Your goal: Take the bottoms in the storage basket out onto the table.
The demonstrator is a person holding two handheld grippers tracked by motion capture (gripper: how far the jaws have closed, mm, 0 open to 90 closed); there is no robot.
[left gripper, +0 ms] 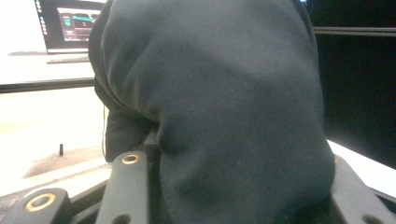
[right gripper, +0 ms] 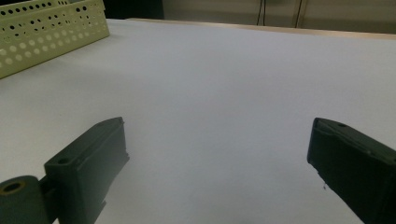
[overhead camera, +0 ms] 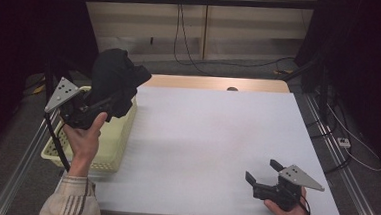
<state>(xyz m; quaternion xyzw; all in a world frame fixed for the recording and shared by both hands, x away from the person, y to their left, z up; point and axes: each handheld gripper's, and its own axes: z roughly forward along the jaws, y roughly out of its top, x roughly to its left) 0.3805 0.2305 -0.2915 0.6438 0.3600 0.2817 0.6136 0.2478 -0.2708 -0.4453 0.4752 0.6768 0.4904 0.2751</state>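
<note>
High view, right tongs (overhead camera: 263,173): nearest, low over the front right of the white bench (overhead camera: 211,139); jaws spread wide with nothing between them.
Right gripper view, bench surface: bare white sheet lies between the two spread jaws.
Left hand (overhead camera: 84,138): raised at the bench's left edge, carrying the left tongs (overhead camera: 109,101).
Left tongs, state: pressed together, pinching the black cloth (overhead camera: 116,80).
Black cloth, position: bunched and lifted, hanging above the far end of the basket (overhead camera: 107,147).
Left gripper view, black cloth (left gripper: 219,107): drapes over the jaws.
Basket: pale yellow, perforated, at the bench's left side.
</note>
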